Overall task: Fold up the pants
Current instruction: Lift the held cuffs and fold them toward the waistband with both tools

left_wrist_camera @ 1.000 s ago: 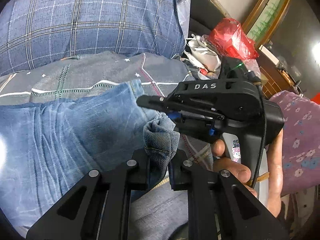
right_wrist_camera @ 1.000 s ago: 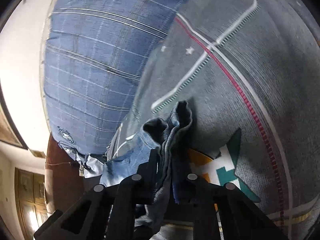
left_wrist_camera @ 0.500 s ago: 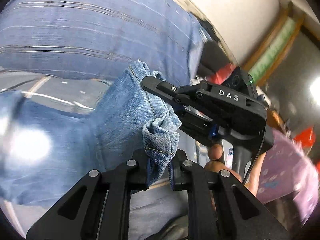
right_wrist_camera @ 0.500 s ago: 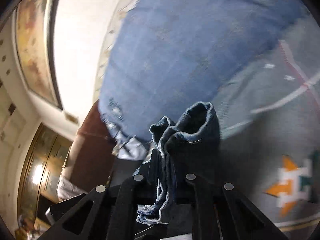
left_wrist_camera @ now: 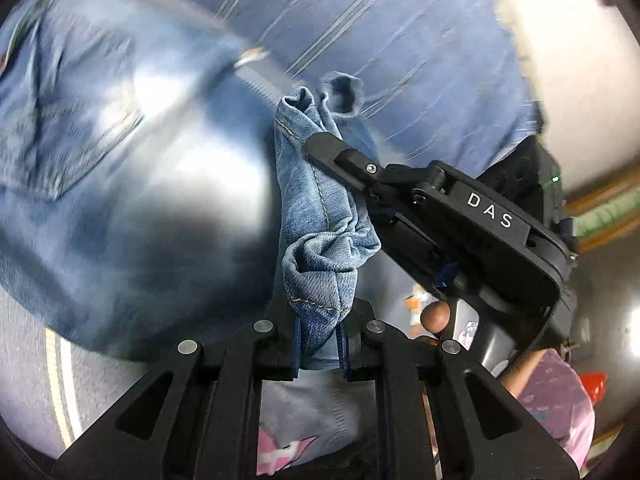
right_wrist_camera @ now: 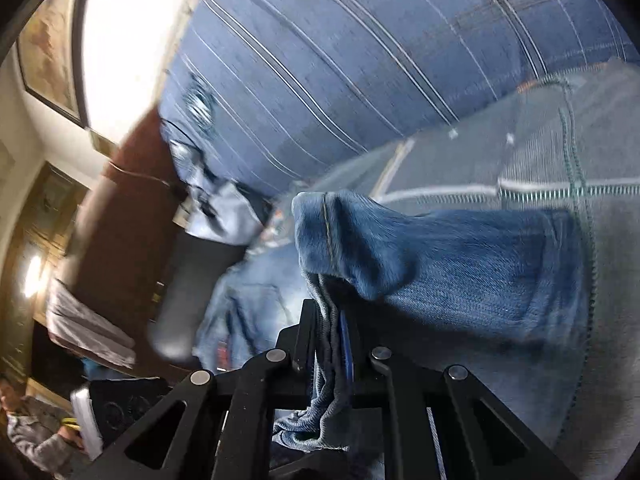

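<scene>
Blue denim jeans [left_wrist_camera: 120, 160] lie across the bed, blurred by motion. My left gripper [left_wrist_camera: 319, 344] is shut on a bunched leg hem [left_wrist_camera: 320, 280]. The same cuff runs up to my right gripper [left_wrist_camera: 316, 140], whose black body marked DAS reaches in from the right and pinches the cloth near its top. In the right wrist view my right gripper [right_wrist_camera: 330, 344] is shut on a fold of hem [right_wrist_camera: 326, 360], and the lifted leg [right_wrist_camera: 460, 264] drapes off to the right over the grey bedspread [right_wrist_camera: 520, 152].
A blue plaid pillow [right_wrist_camera: 360, 60] lies behind the jeans against the white wall [right_wrist_camera: 124, 40]. A dark brown headboard [right_wrist_camera: 120, 208] and wooden furniture stand at left. A person in grey [right_wrist_camera: 28, 432] sits at lower left. A purple flowered cloth [left_wrist_camera: 556, 396] lies at right.
Both grippers have swept sideways over the bed and rolled, carrying the leg hems with them. The seat of the jeans with its pocket has come into the left wrist view.
</scene>
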